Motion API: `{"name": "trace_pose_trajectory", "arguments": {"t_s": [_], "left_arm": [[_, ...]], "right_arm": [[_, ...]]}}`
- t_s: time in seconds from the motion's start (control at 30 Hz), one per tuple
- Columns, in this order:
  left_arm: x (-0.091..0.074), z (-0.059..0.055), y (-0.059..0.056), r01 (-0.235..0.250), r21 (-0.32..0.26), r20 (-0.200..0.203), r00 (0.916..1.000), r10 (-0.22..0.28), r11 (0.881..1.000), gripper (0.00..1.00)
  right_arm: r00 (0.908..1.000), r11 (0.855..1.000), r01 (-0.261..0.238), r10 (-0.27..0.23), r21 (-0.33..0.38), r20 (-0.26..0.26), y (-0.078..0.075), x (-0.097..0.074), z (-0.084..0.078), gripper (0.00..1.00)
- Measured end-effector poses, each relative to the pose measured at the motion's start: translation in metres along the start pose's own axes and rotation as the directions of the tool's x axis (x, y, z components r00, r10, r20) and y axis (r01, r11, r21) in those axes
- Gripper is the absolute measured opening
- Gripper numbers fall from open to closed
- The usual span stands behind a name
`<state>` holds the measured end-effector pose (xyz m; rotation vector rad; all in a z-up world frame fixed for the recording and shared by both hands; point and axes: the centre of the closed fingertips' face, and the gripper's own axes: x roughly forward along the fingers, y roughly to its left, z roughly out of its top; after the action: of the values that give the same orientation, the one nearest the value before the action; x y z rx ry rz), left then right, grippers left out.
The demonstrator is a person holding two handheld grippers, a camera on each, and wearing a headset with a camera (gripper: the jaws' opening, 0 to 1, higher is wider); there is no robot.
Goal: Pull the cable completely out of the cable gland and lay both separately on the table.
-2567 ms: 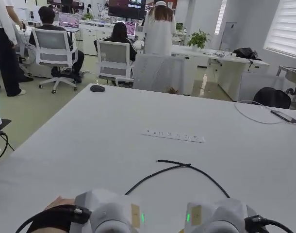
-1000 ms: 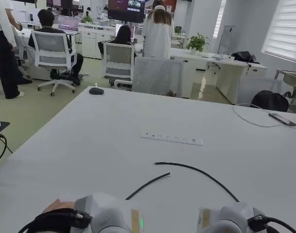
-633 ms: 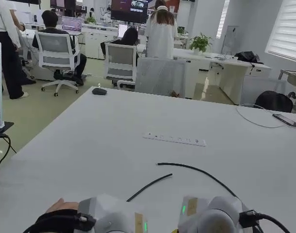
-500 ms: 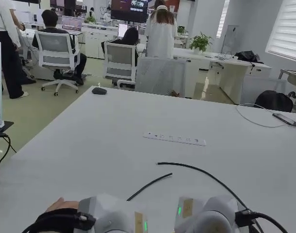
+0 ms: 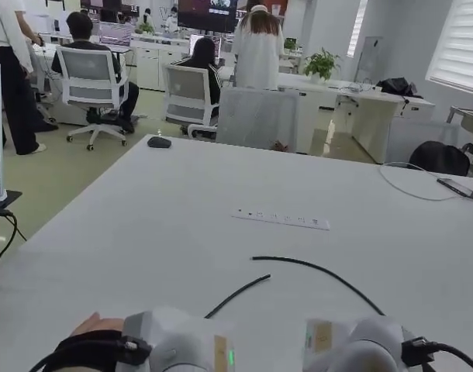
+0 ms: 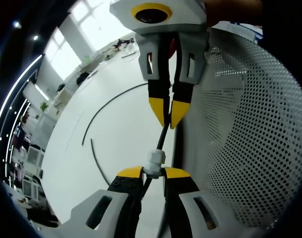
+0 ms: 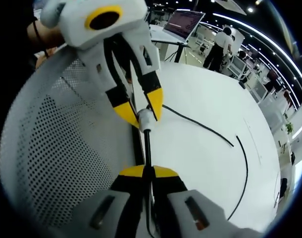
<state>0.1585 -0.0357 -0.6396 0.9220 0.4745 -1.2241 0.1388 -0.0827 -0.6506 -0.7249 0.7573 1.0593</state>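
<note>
- The left gripper (image 6: 153,173) is clamped on the small white cable gland (image 6: 155,161), at the near edge of the bench (image 5: 182,201), beside a white perforated panel (image 6: 240,129).
- The right gripper (image 7: 147,172) pinches the thin black cable (image 7: 147,146) just beside the gland; the cable runs through it.
- Both cable ends lie loose on the bench.
- Markings on the white power strip (image 5: 279,219) are too small to read.
</note>
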Motion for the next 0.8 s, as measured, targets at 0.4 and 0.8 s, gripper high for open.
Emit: {"name": "trace_pose_trajectory", "arguments": {"t_s": [0.4,0.8], "left_arm": [[0.0,-0.001,0.002,-0.006,-0.015,-0.005,1.0,0.006,1.0,0.16],[0.0,-0.002,0.003,-0.013,-0.013,-0.014,0.9998,0.013,1.0,0.16]], "right_arm": [[0.9821,1.0,-0.006,0.01,0.022,-0.188,-0.005,-0.004,-0.05,0.05],[1.0,1.0,0.006,-0.006,0.015,0.002,-0.002,0.01,0.021,0.16]]}}
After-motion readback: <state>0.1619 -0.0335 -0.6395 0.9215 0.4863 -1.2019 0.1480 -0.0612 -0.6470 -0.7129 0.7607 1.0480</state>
